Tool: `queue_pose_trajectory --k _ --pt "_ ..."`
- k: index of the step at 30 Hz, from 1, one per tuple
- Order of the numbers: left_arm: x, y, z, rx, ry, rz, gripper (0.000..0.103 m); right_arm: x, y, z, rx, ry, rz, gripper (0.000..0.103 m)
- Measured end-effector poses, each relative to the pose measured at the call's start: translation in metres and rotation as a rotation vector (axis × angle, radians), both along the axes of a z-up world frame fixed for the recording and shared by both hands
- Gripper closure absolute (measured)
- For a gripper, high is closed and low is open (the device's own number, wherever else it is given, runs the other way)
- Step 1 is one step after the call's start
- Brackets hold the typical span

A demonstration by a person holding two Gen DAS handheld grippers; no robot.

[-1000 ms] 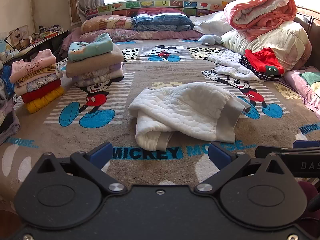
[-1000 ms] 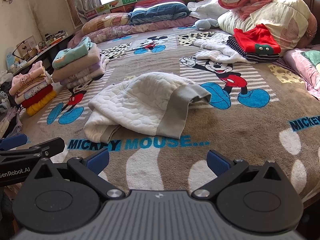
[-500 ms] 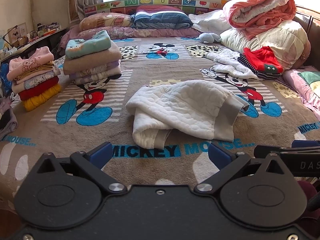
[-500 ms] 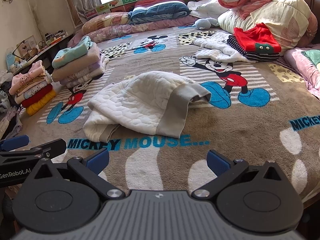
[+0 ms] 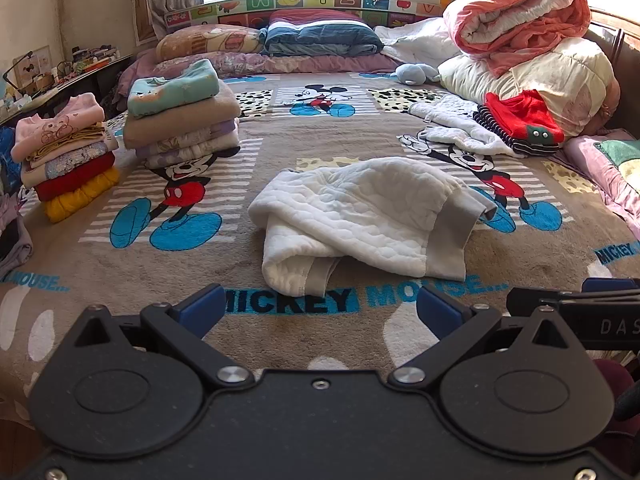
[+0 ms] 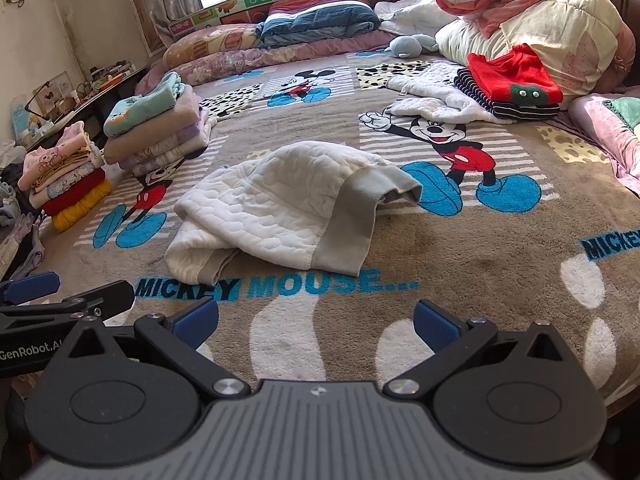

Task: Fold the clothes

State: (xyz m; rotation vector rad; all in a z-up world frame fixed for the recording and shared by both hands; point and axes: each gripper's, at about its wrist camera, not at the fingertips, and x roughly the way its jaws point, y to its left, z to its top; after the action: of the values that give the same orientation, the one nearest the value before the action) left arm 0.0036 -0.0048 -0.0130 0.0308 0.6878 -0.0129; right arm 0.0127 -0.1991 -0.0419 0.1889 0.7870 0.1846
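From the left wrist view, the left gripper (image 5: 320, 312) hangs released over the near edge of the bed, its blue pads (image 5: 202, 311) spread wide with nothing between them. Straight ahead, apart from the gripper, the white quilted garment with grey ribbed cuffs (image 5: 360, 216) lies loosely bunched on the brown Mickey Mouse blanket (image 5: 360, 344), just beyond the blue "MICKEY MOUSE" lettering. This view shows a dark bar printed "DAS" (image 5: 592, 320) at the right edge, part of the right gripper, and a pink quilt (image 5: 612, 176) along the bed's right side. A tall stack of folded clothes topped by a mint piece (image 5: 180, 116) stands at the left, and a second folded stack with a yellow piece at the bottom (image 5: 64, 164) sits nearer the bed's left edge.

From the right wrist view, the right gripper (image 6: 316, 324) is likewise released and holds nothing. The same white garment (image 6: 288, 216) sits ahead and slightly left, its grey waistband end turned toward the camera. Only here does the bar reading "GenRobot.AI" (image 6: 36, 344) appear at lower left. A red garment on a navy striped one (image 6: 512, 76) rests against the cream duvet (image 6: 560, 36) at the right, with a second white quilted piece (image 6: 436, 100) spread beside them. No object lies between either gripper and the garment.
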Motion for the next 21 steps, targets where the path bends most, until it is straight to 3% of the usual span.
queue_pose_trajectory --k 15,21 --pt "0.0 -0.003 -0.001 0.003 0.0 -0.01 0.0 -0.001 -0.003 0.0 0.018 -0.003 0.007 0.0" --pt "0.01 -0.004 -0.006 -0.006 -0.004 -0.071 0.0 0.003 -0.022 -0.002 0.055 -0.036 -0.006 0.0"
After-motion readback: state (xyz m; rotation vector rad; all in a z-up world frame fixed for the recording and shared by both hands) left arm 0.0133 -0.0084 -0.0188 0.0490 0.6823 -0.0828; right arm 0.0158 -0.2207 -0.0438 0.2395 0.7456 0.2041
